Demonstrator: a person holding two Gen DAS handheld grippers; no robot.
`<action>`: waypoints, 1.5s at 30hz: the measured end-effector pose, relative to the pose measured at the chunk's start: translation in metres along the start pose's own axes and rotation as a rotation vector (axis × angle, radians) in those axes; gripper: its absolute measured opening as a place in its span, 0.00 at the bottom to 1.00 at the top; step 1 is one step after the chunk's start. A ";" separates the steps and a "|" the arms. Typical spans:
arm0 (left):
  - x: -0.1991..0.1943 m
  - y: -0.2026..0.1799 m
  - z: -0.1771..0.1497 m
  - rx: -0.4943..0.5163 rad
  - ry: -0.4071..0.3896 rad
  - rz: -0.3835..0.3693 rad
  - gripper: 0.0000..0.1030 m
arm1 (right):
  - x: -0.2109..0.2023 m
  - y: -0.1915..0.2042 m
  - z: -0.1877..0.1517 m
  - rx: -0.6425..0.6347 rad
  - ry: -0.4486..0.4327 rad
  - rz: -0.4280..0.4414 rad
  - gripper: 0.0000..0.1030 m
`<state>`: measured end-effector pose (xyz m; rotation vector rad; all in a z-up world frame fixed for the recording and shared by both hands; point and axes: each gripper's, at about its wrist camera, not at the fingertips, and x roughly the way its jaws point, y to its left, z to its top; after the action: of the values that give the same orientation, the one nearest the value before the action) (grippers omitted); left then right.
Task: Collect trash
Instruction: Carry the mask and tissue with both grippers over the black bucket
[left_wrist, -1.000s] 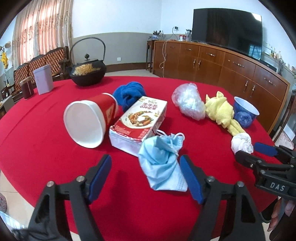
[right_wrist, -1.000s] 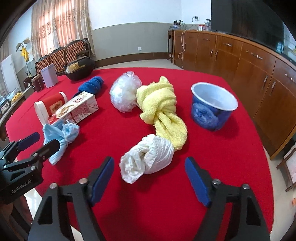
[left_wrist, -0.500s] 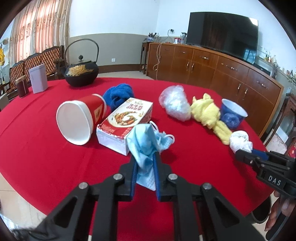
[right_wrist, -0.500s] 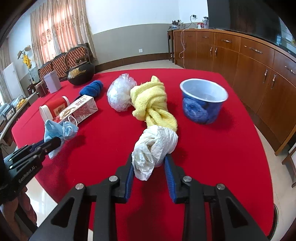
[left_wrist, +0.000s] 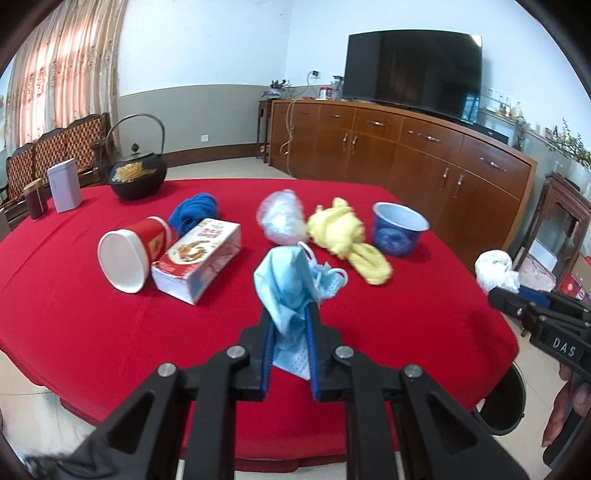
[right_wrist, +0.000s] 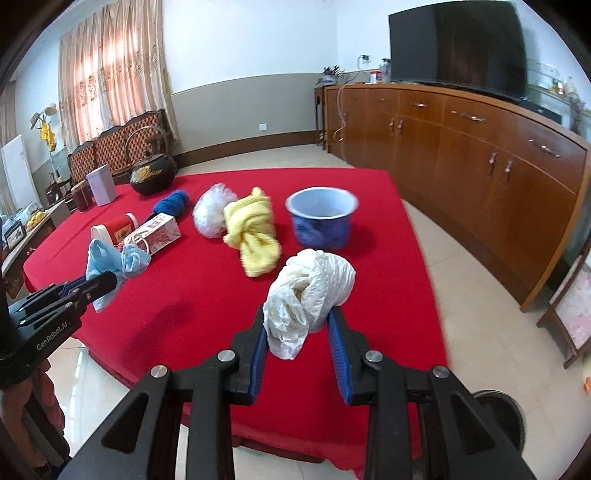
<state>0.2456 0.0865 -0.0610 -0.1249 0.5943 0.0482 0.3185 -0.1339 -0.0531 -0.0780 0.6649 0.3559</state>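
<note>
My left gripper (left_wrist: 290, 325) is shut on a crumpled light-blue face mask (left_wrist: 291, 284), held above the near part of the red table (left_wrist: 110, 325). My right gripper (right_wrist: 297, 325) is shut on a white crumpled plastic bag (right_wrist: 310, 291), lifted over the table's near right corner. In the left wrist view the white bag (left_wrist: 495, 269) and right gripper (left_wrist: 517, 302) show at the right edge. The right wrist view has the mask (right_wrist: 110, 260) and left gripper (right_wrist: 92, 286) at the left. A dark round bin (left_wrist: 504, 402) stands on the floor beside the table.
On the table lie a tipped red cup (left_wrist: 129, 254), a printed carton (left_wrist: 199, 262), a blue cloth (left_wrist: 195, 212), a clear plastic bag (left_wrist: 280, 219), a yellow cloth (left_wrist: 347, 236), a blue bowl (left_wrist: 399, 229) and a black kettle (left_wrist: 136, 177). A wooden sideboard (right_wrist: 480, 155) runs along the right.
Both grippers closed, the left on the mask and the right on the white bag, then lifted them off the cloth and drew back toward the table's near edge.
</note>
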 end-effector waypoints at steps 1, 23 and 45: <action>-0.002 -0.004 -0.001 0.002 -0.002 -0.004 0.16 | -0.004 -0.004 -0.001 0.001 -0.003 -0.006 0.32; -0.033 -0.097 -0.002 0.108 -0.040 -0.101 0.16 | -0.090 -0.094 -0.034 0.083 -0.067 -0.121 0.32; -0.021 -0.264 -0.043 0.282 0.045 -0.310 0.16 | -0.159 -0.239 -0.125 0.240 -0.023 -0.288 0.32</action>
<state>0.2257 -0.1815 -0.0574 0.0570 0.6157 -0.3389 0.2125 -0.4282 -0.0634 0.0591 0.6591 -0.0012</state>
